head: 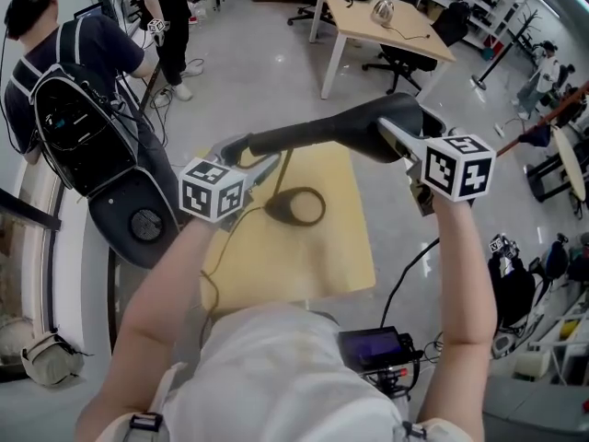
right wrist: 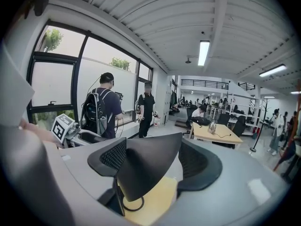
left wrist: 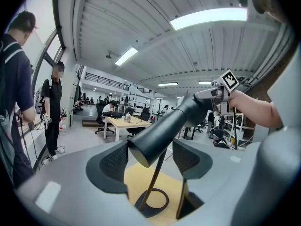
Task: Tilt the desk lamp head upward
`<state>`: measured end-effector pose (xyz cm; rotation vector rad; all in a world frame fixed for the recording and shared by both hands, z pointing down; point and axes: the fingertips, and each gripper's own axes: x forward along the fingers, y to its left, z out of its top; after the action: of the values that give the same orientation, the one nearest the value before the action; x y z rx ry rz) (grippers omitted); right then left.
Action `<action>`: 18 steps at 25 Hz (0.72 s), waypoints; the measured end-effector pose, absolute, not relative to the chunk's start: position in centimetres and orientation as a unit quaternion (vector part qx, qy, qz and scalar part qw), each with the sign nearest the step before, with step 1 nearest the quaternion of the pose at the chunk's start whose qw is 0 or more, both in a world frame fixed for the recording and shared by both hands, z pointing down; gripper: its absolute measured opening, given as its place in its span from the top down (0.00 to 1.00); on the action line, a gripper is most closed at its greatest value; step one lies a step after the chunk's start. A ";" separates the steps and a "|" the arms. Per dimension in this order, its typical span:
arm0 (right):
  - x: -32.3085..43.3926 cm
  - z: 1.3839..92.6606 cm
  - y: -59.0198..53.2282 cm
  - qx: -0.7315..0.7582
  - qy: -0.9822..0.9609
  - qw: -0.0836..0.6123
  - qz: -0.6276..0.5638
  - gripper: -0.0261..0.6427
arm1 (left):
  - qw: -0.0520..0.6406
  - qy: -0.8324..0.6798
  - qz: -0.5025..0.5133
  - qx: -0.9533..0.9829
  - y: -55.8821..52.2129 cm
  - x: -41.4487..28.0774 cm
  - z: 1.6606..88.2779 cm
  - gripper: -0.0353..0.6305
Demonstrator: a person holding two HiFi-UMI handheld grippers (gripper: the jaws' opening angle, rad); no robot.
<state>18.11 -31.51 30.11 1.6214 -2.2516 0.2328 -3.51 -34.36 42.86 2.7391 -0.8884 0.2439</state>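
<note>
Office floor is seen beyond one yellow table (head: 350,256), where one lamp (head: 308,136) stands. Of two grippers, the left gripper (head: 250,162) is clamped on its arm's rear end, the right gripper (head: 409,155) on its head (head: 391,125). Tilting is judged in hand; next, the head must be raised while the arm is steadied.

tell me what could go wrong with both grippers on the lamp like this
Left gripper grips the lamp tube, right gripper the lamp head; nothing holds the ring base, so tilting could lift or tip the lamp. The thin stem might flex or twist if the grippers pull unevenly.
</note>
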 end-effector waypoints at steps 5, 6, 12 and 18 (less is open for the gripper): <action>16.9 29.3 -31.5 0.572 -0.795 0.192 0.063 0.43 | 0.130 -0.302 0.084 0.941 -34.3 -4.1 43.4 0.51; 16.8 29.1 -31.6 0.573 -0.794 0.195 0.059 0.43 | 0.127 -0.303 0.088 0.940 -34.3 -4.0 43.5 0.51; 15.2 27.9 -30.9 0.574 -0.788 0.219 0.034 0.43 | 0.123 -0.297 0.103 0.941 -33.6 -4.6 44.2 0.53; 14.3 26.1 -32.2 0.575 -0.786 0.226 0.002 0.44 | 0.111 -0.305 0.107 0.940 -34.7 -4.4 43.8 0.55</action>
<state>14.25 -32.23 26.11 1.5864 -2.1664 0.0060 -4.41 -34.68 43.79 2.7601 -0.8944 0.3149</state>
